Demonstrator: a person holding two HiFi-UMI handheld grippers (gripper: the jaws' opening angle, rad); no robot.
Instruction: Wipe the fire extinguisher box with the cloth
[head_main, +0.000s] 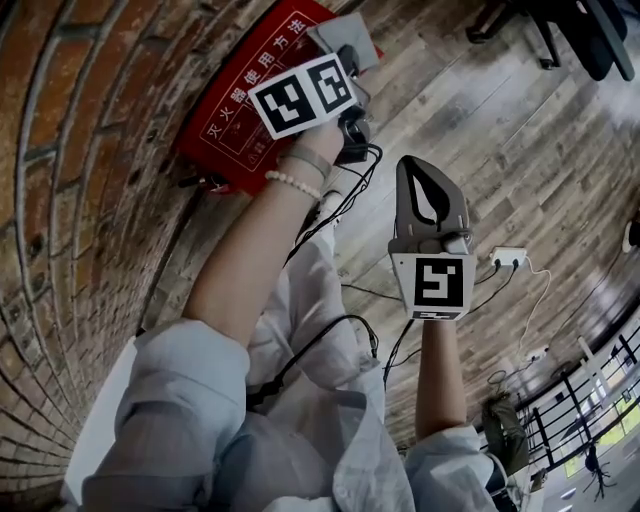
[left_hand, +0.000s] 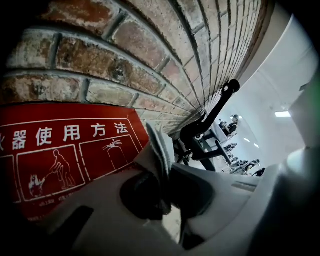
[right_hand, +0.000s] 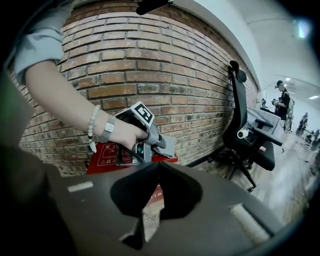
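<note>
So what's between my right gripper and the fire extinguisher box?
The right gripper view shows the left gripper, grey cloth clamped in its jaws, and the hand holding it, just in front of the fire extinguisher box.

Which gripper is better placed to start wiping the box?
Left: the left gripper is shut on the cloth right at the fire extinguisher box; the right gripper is shut, empty and held back.

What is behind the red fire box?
A brick wall. The box hides the bricks directly behind it, and the left tongs, shut on the cloth, cover part of it.
</note>
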